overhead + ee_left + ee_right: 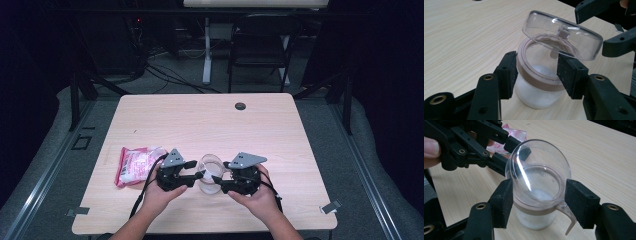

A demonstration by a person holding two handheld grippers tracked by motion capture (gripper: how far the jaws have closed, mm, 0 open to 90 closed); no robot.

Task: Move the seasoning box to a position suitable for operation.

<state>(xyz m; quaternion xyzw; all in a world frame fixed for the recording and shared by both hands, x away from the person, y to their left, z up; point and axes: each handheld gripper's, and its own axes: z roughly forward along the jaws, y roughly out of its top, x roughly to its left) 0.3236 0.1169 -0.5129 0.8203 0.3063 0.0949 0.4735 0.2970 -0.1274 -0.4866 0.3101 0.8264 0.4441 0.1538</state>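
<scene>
From the high view, I've got both grippers meeting at the near middle of the counter [280, 120], with a small clear jar [210, 181] between them. My left gripper [199, 175] comes in from the left, my right gripper [217, 179] from the right. A pink and white packet [136, 164] lies flat just left of the left gripper.

Left gripper view: the pads [508, 75] sit on either side of the jar [536, 87], pressed on the brownish band around its mouth, so that gripper is clamped on the jar. There's white powder in the bottom. The clear lid [562, 35] is tilted up above the mouth, with the right gripper [609, 27] at its far edge.

Right gripper view: the lid [537, 173] sits between my pads [502, 202], tilted toward the camera. I can't tell for sure whether the pads actually pinch it. Through it I see the jar [535, 216] with the white powder inside, and the packet [509, 138] behind.
</scene>
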